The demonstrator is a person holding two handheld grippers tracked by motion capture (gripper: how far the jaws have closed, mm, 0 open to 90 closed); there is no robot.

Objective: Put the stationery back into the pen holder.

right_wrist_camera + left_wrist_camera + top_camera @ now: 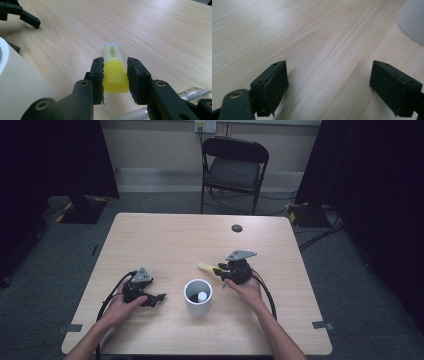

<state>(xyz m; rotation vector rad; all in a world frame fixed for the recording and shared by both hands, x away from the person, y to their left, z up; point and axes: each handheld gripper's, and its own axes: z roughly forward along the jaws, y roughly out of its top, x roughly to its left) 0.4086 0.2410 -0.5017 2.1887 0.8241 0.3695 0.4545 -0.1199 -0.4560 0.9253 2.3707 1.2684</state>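
The right gripper (pixel 115 75), reaching in from the table's (pixel 165 235) near edge, pinches a yellow highlighter (pixel 114 67) mid-table, long axis pointing leftward; the left gripper (pixel 328 82) rests spread

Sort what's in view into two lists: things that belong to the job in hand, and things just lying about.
In the job:
- yellow highlighter, clamped in the right hand-held gripper
- white cup, already holding a white-capped item
- left hand-held gripper, open, resting beside the cup

Lying about:
- clear pen on the table
- folding chair behind the table
- dark round cap at the table's far edge
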